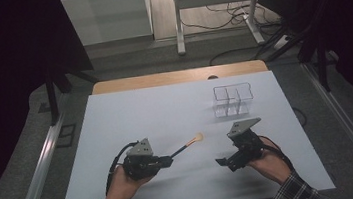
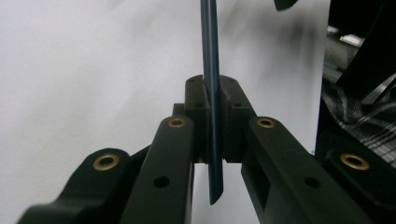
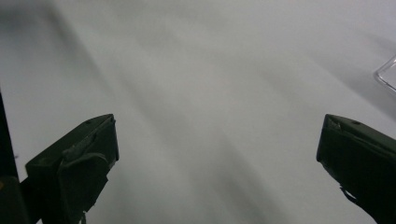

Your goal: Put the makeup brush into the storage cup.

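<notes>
A slim brush (image 1: 186, 146) with a dark handle and a pale orange tip points up and to the right over the white board (image 1: 131, 119). My left gripper (image 1: 170, 159) is shut on its handle. In the left gripper view the dark handle (image 2: 210, 70) runs straight up between the pressed pads, its cut end poking out behind them. My right gripper (image 1: 226, 164) sits lower right of the brush tip, pointing left. Its jaws stand wide apart with nothing between them, and in the right gripper view the right gripper (image 3: 217, 140) faces bare white board.
A clear plastic organiser (image 1: 233, 100) with several compartments stands at the back right of the board; one of its corners (image 3: 386, 74) shows in the right gripper view. A wooden table edge (image 1: 177, 77) lies behind the board. Metal rails run along both sides.
</notes>
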A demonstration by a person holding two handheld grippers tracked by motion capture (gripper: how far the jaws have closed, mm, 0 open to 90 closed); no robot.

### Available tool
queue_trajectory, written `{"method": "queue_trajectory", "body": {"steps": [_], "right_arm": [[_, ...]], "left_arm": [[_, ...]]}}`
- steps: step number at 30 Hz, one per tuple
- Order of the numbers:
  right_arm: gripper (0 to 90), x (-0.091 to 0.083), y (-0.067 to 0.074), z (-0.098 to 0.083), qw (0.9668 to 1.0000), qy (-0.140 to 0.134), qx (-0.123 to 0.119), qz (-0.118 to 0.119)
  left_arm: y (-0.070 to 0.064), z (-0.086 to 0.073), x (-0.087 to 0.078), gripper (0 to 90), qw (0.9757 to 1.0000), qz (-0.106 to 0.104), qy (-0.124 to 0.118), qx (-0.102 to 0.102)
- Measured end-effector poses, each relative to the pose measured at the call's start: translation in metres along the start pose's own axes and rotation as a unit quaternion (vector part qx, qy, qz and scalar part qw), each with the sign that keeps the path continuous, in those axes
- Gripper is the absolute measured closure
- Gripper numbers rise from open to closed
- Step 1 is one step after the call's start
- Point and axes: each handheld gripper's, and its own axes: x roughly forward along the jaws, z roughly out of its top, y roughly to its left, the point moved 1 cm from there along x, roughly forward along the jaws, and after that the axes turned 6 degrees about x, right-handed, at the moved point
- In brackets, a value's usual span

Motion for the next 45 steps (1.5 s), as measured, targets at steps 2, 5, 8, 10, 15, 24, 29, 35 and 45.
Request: {"method": "queue_trajectory", "body": {"steps": [2,5,8,10,15,24,29,35,45], "right_arm": [[0.0,0.000,0.000,0.001,0.9997,-0.015,0.012,0.017],[0.0,0.000,0.002,0.003,0.9990,-0.030,0.015,0.030],[0.0,0.000,0.004,0.005,0.9979,-0.039,0.025,0.044],[0.0,0.000,0.006,0.007,0.9963,-0.050,0.035,0.060],[0.1,-0.001,0.011,0.014,0.9917,-0.071,0.043,0.098],[1.0,0.000,0.027,0.027,0.9871,-0.089,0.045,0.126],[5.7,0.001,0.039,0.033,0.9845,-0.089,0.037,0.146],[31.5,-0.006,0.041,0.037,0.9789,-0.104,0.044,0.171],[59.0,-0.007,0.038,0.036,0.9622,-0.113,0.070,0.237]], "left_arm": [[0.000,0.000,-0.002,84.1,0.9998,-0.006,-0.017,-0.004],[0.000,0.001,-0.003,84.2,0.9993,-0.014,-0.033,-0.007],[-0.001,0.002,-0.003,84.2,0.9989,-0.019,-0.043,-0.004],[-0.001,0.002,-0.003,84.2,0.9984,-0.022,-0.052,-0.001],[-0.003,0.003,-0.004,84.2,0.9972,-0.031,-0.068,0.005],[-0.006,0.004,-0.002,84.2,0.9959,-0.044,-0.073,0.028],[-0.009,0.005,-0.001,84.1,0.9942,-0.058,-0.080,0.043],[-0.012,0.006,0.002,84.1,0.9926,-0.069,-0.081,0.059],[-0.016,0.006,0.004,84.1,0.9901,-0.084,-0.082,0.077]]}}
